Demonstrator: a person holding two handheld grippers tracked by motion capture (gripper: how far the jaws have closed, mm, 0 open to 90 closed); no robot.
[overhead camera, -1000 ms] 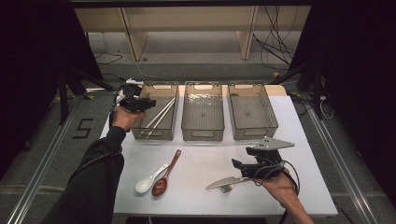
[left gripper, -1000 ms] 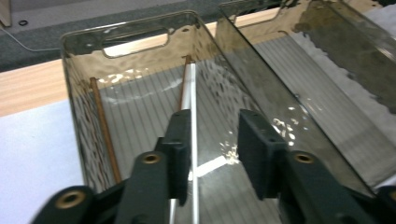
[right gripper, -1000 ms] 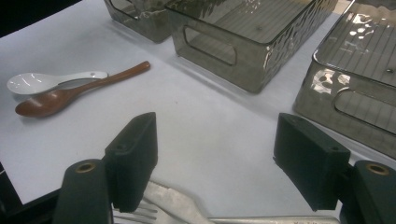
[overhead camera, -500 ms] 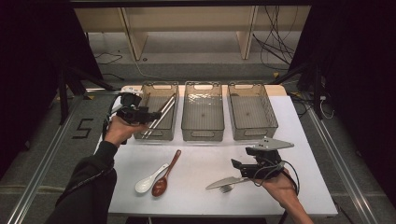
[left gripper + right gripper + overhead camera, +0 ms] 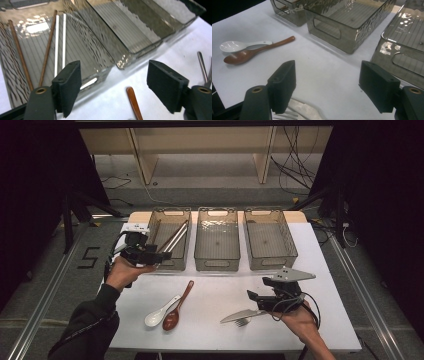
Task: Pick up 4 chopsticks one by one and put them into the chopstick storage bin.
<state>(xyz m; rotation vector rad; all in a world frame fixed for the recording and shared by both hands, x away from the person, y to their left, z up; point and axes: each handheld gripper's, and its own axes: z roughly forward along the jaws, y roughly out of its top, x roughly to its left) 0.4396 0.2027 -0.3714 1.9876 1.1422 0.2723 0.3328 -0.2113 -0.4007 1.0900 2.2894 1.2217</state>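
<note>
Chopsticks (image 5: 47,47), two brown and two white, lie slanted in your left bin (image 5: 172,262), upper left of the left gripper view; overhead they blur together. Your left gripper (image 5: 159,256), jaws just widened, holds nothing; your right gripper (image 5: 327,85) gapes over the knife (image 5: 242,315).

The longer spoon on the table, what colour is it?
Reddish-brown, wood-like, the spoon lies beside the white spoon; clearest in the right gripper view.
</note>
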